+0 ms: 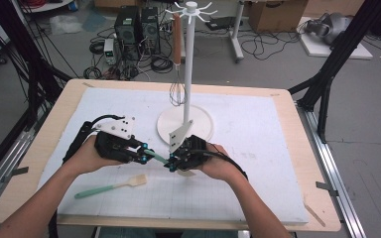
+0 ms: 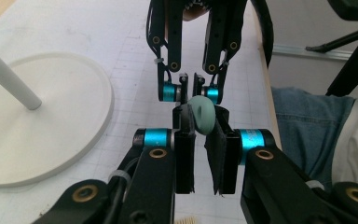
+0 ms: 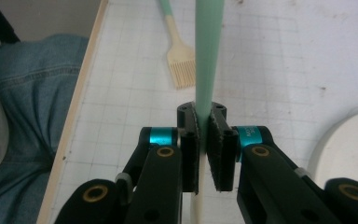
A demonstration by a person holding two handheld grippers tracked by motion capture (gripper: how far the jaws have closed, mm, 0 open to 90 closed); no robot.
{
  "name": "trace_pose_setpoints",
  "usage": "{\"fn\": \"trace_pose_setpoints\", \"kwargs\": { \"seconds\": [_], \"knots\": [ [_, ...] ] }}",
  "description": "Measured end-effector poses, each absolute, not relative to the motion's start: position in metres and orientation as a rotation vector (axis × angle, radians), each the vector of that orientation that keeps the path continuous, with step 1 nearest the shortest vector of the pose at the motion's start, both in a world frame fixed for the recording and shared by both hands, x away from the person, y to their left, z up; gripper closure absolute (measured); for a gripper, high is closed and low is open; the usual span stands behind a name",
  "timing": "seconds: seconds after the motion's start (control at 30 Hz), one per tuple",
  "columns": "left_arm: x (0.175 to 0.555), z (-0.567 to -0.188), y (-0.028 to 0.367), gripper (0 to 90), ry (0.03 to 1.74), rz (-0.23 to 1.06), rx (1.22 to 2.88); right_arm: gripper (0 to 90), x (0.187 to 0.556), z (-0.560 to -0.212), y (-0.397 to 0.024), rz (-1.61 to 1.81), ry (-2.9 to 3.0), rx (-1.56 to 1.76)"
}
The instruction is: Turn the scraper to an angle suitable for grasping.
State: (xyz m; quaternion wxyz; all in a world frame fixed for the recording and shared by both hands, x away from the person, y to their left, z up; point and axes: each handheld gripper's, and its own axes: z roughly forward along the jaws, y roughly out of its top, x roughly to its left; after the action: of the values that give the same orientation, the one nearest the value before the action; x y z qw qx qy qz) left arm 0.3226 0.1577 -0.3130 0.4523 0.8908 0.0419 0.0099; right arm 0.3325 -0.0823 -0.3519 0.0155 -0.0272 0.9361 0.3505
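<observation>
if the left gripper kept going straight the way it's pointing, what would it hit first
Most likely the right gripper, which faces the left gripper head-on along the green-handled utensil that both appear clamped on. Depth between them is hard to judge, but nothing else lies in that line.

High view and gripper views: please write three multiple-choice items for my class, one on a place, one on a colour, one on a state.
1. The whisk is: A hanging from the white stand; B lying flat; C held in a gripper.
2. The handle of the brush lying on the white mat is: A red; B green; C black.
3. The right gripper is: A wide open; B shut on the green-handled utensil; C shut on nothing.

Answers: A, it dangles from a hook at the top; B, the handle is mint green; B, its fingers press the handle from both sides.
</observation>
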Motion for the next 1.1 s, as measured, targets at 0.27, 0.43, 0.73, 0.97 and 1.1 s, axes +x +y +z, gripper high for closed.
{"fn": "trace_pose_setpoints", "kwargs": {
  "seconds": [0.27,0.43,0.73,0.97,1.1],
  "knots": [
    [0.323,-0.316,0.176,58.7,0.223,0.082,2.149,84.5,0.341,-0.344,-0.103,1.237,2.842,0.061],
    [0.32,-0.325,0.183,52.6,0.273,0.117,2.106,84.5,0.345,-0.339,-0.113,1.332,2.788,0.133],
    [0.317,-0.337,0.196,47.8,0.34,0.152,2.048,84.5,0.352,-0.332,-0.125,1.472,2.731,0.218],
    [0.311,-0.346,0.203,42.5,0.382,0.204,2.04,84.5,0.354,-0.329,-0.128,1.485,2.727,0.251],
    [0.307,-0.35,0.209,39.5,0.393,0.235,2.042,84.5,0.359,-0.323,-0.134,1.51,2.697,0.285]
  ]
}}
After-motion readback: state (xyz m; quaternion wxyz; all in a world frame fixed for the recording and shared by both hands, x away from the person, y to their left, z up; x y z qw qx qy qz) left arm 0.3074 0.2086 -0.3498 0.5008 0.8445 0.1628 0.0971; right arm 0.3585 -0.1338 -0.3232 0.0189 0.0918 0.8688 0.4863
